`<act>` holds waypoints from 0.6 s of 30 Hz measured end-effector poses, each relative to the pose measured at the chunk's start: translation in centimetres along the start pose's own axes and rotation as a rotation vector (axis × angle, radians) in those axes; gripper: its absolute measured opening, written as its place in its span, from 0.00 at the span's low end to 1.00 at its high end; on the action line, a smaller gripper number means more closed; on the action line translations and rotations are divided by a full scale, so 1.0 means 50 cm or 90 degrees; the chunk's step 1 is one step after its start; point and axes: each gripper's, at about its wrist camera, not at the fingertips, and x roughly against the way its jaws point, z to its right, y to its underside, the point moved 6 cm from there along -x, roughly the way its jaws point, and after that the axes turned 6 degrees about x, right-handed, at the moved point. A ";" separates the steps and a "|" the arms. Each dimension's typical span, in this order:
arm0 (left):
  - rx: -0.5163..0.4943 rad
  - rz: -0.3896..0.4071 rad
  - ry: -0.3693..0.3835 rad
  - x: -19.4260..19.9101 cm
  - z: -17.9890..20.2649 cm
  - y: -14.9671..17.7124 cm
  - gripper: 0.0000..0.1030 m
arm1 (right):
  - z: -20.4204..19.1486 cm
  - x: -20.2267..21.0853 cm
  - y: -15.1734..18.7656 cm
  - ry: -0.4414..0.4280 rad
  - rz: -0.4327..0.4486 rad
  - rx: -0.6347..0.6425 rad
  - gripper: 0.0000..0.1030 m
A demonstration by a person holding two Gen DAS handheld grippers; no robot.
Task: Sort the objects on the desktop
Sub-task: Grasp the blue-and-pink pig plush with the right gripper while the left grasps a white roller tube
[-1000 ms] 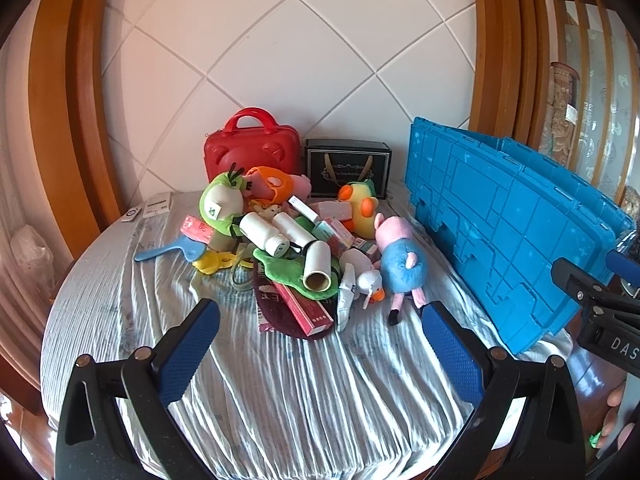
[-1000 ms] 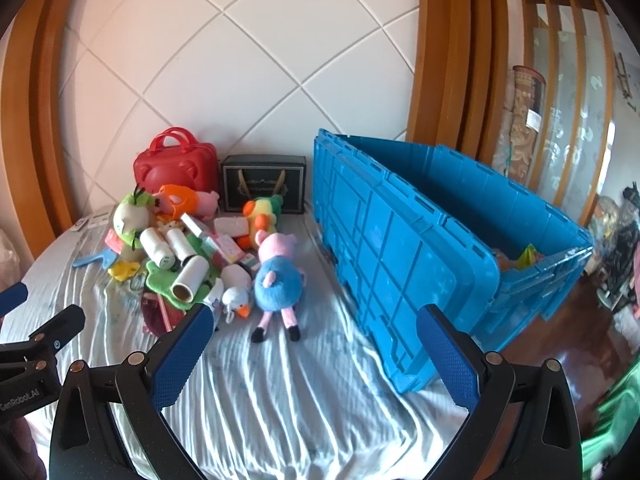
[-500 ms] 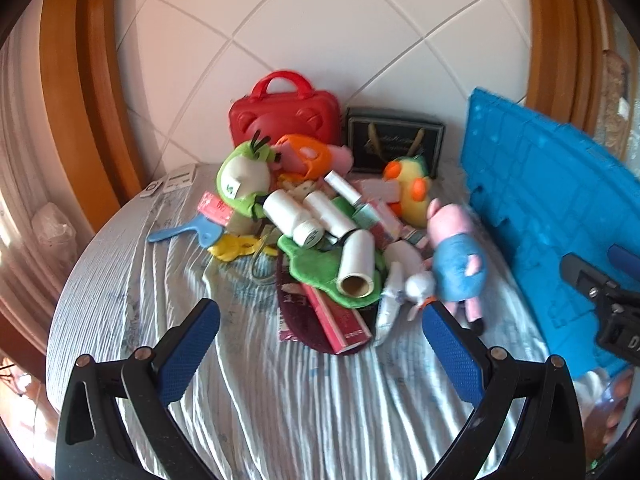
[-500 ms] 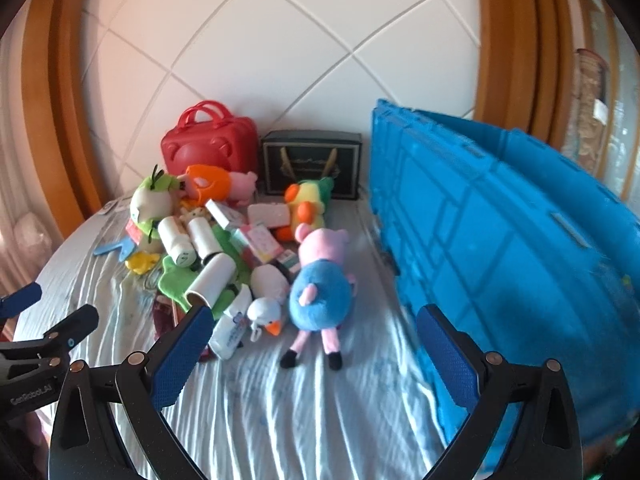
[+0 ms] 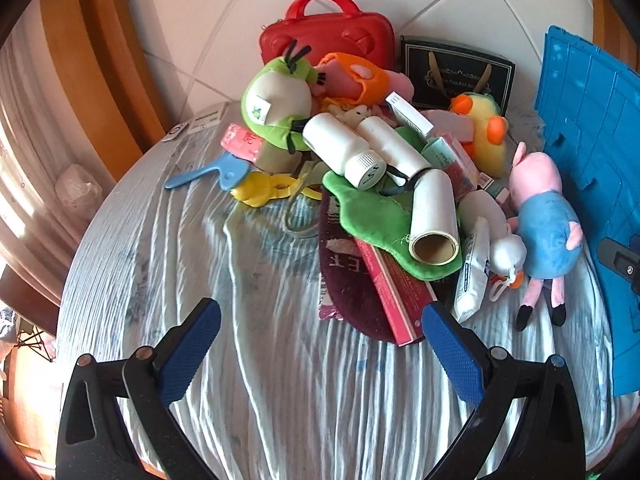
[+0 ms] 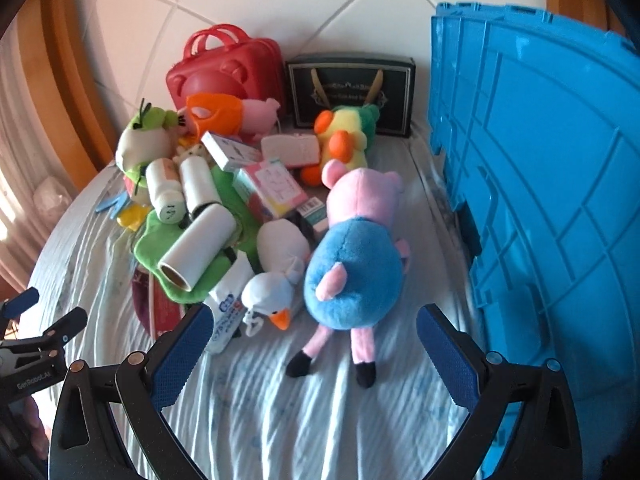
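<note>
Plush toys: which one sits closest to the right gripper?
The pink pig plush in the blue shirt; its black feet point between the open right gripper's fingers. The white goose, green bird and yellow duck lie farther back.

The blue crate (image 6: 552, 184) runs off my right view's edge so I cannot see inside it, the maroon cloth (image 5: 352, 280) lies half buried under the pile, and my other gripper (image 6: 36, 344) is cut off.
</note>
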 end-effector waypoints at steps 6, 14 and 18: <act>-0.039 -0.019 0.030 -0.064 0.061 -0.046 0.99 | 0.032 -0.034 -0.006 0.007 -0.026 -0.026 1.00; -0.094 -0.071 0.105 -0.170 0.176 -0.105 0.77 | 0.078 -0.091 -0.028 0.023 -0.062 -0.079 1.00; -0.105 -0.132 0.116 -0.241 0.199 -0.096 0.64 | 0.089 -0.141 -0.026 0.018 -0.097 -0.103 1.00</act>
